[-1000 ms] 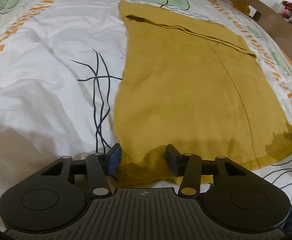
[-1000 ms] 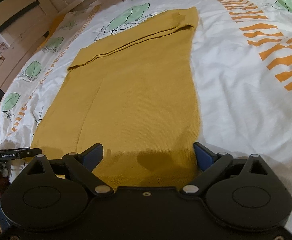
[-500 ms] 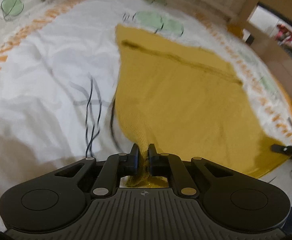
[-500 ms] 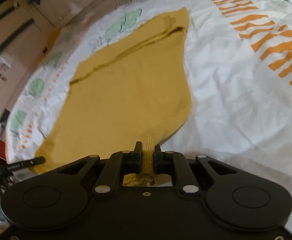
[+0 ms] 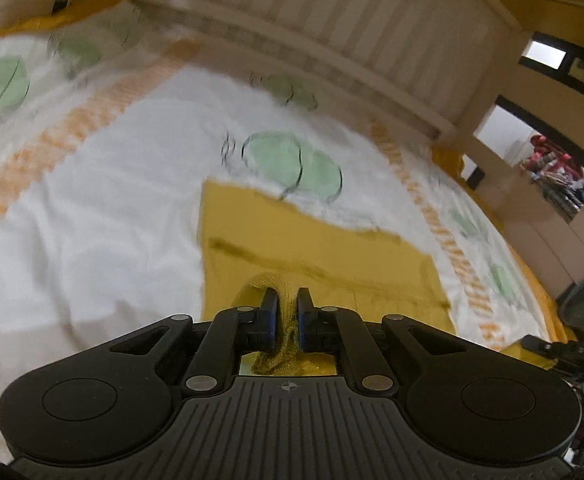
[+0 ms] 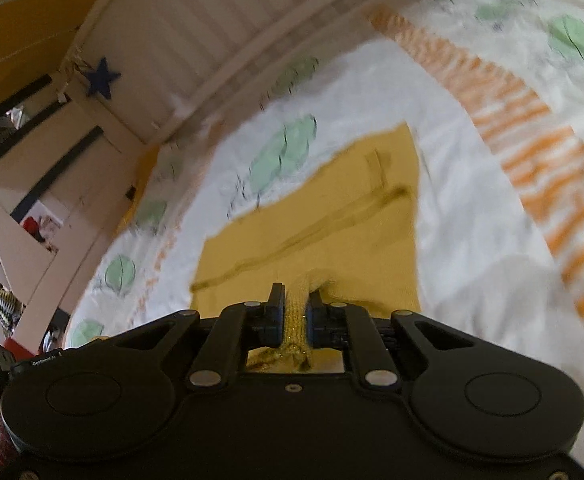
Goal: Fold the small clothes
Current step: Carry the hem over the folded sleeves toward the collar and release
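Observation:
A mustard-yellow knit garment lies on a white bedspread; it also shows in the right wrist view. My left gripper is shut on the garment's near hem, with bunched yellow knit pinched between its blue-padded fingers. My right gripper is shut on the other corner of that hem, a ribbed strip of knit clamped between its fingers. Both grippers hold the hem lifted, above the part of the garment that still lies flat. Both views are blurred by motion.
The white bedspread has green leaf prints and orange stripes. A slatted wooden headboard stands beyond the garment, also in the right wrist view. The other gripper's tip shows at the right edge. A doorway and clutter lie off the bed's sides.
Both grippers closed on the hem corners, then lifted and carried the hem forward toward the headboard. The visible flat part of the garment has become much shorter.

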Tool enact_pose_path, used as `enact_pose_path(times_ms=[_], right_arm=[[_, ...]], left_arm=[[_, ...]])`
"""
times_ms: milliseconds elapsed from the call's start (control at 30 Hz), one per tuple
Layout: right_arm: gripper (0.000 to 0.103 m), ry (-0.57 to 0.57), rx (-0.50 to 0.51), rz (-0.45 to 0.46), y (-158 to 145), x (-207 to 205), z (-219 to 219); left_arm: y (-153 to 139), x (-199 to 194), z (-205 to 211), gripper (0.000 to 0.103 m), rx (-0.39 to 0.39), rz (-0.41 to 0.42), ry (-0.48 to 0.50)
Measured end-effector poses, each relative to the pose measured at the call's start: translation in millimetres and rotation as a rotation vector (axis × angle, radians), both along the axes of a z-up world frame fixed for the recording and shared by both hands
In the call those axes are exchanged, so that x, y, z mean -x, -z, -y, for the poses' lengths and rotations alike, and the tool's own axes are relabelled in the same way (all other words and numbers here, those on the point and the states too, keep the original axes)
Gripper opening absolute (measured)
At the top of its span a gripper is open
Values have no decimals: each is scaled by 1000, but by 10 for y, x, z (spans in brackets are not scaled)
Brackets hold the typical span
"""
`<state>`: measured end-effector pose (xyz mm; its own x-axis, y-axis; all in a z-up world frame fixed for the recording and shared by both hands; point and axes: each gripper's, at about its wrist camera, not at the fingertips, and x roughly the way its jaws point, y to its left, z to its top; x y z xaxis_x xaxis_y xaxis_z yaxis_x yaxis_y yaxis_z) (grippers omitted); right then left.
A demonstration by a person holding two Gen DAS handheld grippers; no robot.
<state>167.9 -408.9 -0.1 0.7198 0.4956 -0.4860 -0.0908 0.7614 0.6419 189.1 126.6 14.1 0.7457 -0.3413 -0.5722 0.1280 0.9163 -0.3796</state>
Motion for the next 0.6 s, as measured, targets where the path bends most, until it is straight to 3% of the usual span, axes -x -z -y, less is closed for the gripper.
enact_pose_path(times_ms=[367, 600], right_arm=[[18, 79, 9, 40, 84, -1115, 56], [18, 121, 33, -15, 389, -1729, 51]], left_arm=[[79, -1058, 61, 9, 16, 39, -49], [433, -1685, 100, 9, 27, -33, -81]])
